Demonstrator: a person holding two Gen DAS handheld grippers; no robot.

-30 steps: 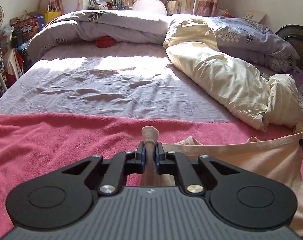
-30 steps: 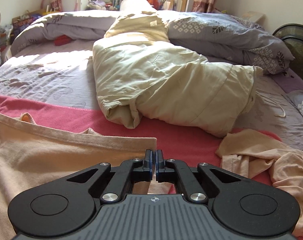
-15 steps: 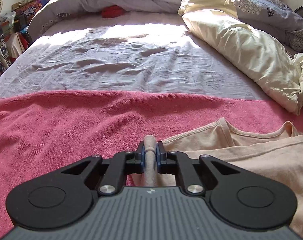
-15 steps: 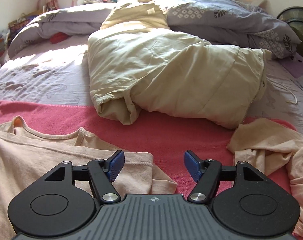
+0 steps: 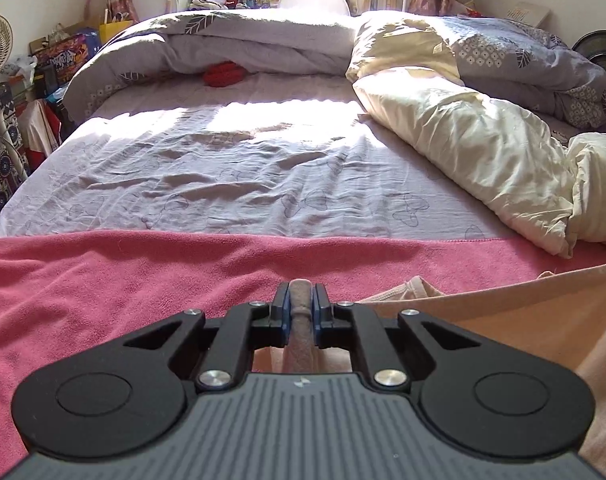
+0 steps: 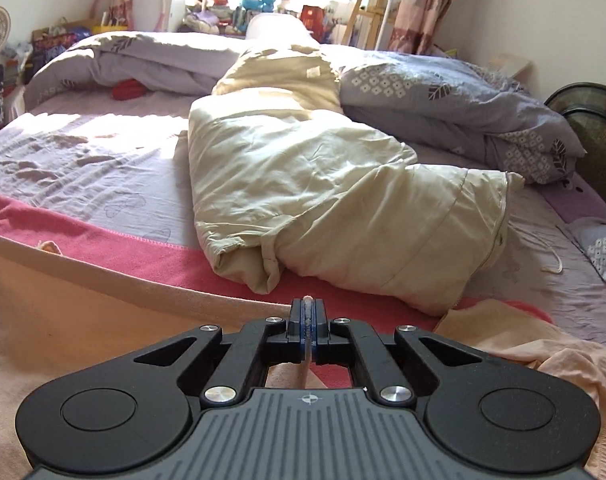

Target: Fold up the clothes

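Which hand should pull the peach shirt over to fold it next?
Probably either: the left gripper and the right gripper each pinch the peach shirt, stretched between them above the pink towel.

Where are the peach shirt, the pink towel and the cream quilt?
peach shirt point(image 6: 83, 320): right wrist view, its flat body.
pink towel point(image 5: 103, 280): left wrist view, bare stretch.
cream quilt point(image 6: 323, 200): right wrist view, its bulky middle.

A peach garment point(image 6: 103, 320) lies on a pink towel point(image 5: 103, 280). The bedsheet point(image 5: 223, 168) is pale lilac with outlined butterflies, the quilt point(image 6: 323, 184) cream, the duvet point(image 6: 443, 96) grey-lilac with white diamonds and leaves.
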